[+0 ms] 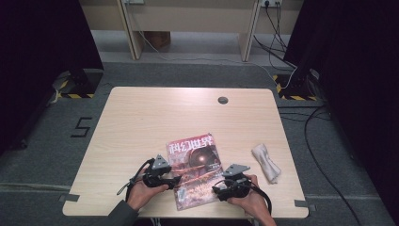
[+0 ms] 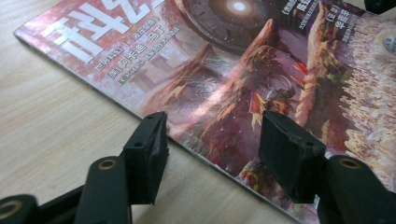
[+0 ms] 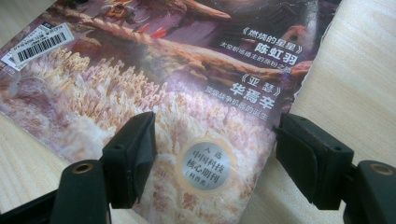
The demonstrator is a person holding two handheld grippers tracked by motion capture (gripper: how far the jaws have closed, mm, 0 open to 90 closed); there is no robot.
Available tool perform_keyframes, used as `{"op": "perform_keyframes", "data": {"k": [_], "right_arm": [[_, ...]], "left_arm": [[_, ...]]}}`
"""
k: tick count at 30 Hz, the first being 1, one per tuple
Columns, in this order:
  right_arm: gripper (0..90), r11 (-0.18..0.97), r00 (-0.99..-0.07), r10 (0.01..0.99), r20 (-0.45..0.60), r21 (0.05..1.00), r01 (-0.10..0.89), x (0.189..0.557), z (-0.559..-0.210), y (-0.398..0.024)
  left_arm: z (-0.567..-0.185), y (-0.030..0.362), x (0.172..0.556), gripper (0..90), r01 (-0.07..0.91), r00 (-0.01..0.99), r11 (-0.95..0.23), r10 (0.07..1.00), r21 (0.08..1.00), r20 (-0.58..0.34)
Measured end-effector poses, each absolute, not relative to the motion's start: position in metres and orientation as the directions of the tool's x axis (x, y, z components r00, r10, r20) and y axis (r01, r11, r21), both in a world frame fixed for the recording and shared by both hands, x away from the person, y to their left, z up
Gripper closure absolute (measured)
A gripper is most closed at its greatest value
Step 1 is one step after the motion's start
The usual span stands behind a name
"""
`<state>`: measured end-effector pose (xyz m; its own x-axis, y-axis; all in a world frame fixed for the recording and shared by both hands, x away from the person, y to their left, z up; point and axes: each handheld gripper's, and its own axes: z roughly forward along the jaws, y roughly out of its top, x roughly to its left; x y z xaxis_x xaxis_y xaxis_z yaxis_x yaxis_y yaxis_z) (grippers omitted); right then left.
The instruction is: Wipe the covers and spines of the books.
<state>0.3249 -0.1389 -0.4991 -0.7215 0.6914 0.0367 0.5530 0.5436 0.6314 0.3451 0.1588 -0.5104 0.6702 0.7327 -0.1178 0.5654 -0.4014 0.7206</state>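
The pale wooden surface (image 1: pixel 141 122) carries a magazine (image 1: pixel 195 169) lying flat near its front edge, cover up. A crumpled whitish cloth (image 1: pixel 266 162) lies to the right of it, apart from it. The left hand-held gripper (image 1: pixel 175 181) sits at the magazine's left edge, its jaws apart, one over bare wood, the other over the cover, gripping nothing. The right hand-held gripper (image 1: pixel 217 190) is at the lower right corner, jaws wide across that corner, pads clear of the paper.

Pale wooden table (image 1: pixel 141 122) on grey carpet (image 1: pixel 37 150), dark curtains (image 1: pixel 28 47) either side
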Motion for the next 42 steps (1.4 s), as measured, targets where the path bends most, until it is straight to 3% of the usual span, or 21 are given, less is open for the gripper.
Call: {"op": "perform_keyframes", "data": {"k": [24, 29, 35, 42], "right_arm": [[27.4, 0.485, -0.68, 0.73, 0.061, 0.655, 0.58, 0.332, -0.504, -0.148], [27.6, 0.489, -0.681, 0.73, 0.053, 0.656, 0.575, 0.331, -0.503, -0.147], [26.7, 0.507, -0.696, 0.716, 0.052, 0.646, 0.57, 0.326, -0.501, -0.148], [25.7, 0.529, -0.707, 0.707, 0.03, 0.642, 0.556, 0.318, -0.5, -0.143]], "left_arm": [[-0.512, 0.135, 0.391, 40.6, 0.551, 0.629, -0.37, 0.773, 0.748, -0.081], [-0.51, 0.133, 0.388, 38.7, 0.541, 0.631, -0.393, 0.774, 0.743, -0.05], [-0.506, 0.145, 0.363, 36.7, 0.554, 0.663, -0.39, 0.741, 0.736, -0.107], [-0.508, 0.147, 0.35, 40.0, 0.515, 0.696, -0.452, 0.716, 0.728, -0.048]]}}
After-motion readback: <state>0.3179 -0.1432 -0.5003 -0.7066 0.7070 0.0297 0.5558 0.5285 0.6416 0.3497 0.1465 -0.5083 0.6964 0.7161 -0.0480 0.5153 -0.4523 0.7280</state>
